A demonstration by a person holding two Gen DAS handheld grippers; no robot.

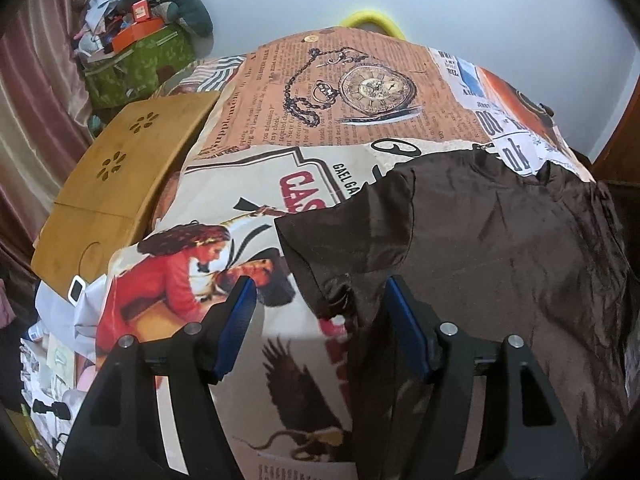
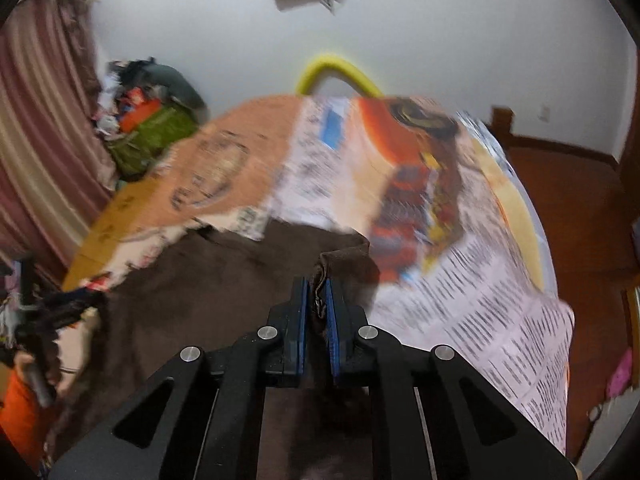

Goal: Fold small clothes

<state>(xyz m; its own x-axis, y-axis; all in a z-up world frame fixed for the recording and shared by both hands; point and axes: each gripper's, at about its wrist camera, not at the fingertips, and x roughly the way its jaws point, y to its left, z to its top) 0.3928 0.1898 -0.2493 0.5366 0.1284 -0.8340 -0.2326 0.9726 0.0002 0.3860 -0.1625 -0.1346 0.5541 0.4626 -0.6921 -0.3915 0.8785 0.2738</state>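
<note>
A dark brown shiny garment (image 1: 500, 248) lies spread on a bed sheet printed with newspaper pictures (image 1: 360, 92). In the left wrist view its sleeve (image 1: 352, 240) is folded toward the left. My left gripper (image 1: 320, 300) is open just above the sleeve's edge, with blue pads (image 1: 240, 320) on either side and nothing between them. In the blurred right wrist view my right gripper (image 2: 316, 296) is shut on a bunched edge of the brown garment (image 2: 224, 280), which lies to its left and below.
A wooden lap table (image 1: 120, 184) lies left of the sheet. A green box piled with clutter (image 1: 136, 60) stands at the back left by a curtain (image 2: 36, 120). A yellow tube (image 2: 336, 72) curves behind the bed. Wooden floor (image 2: 580, 208) is at the right.
</note>
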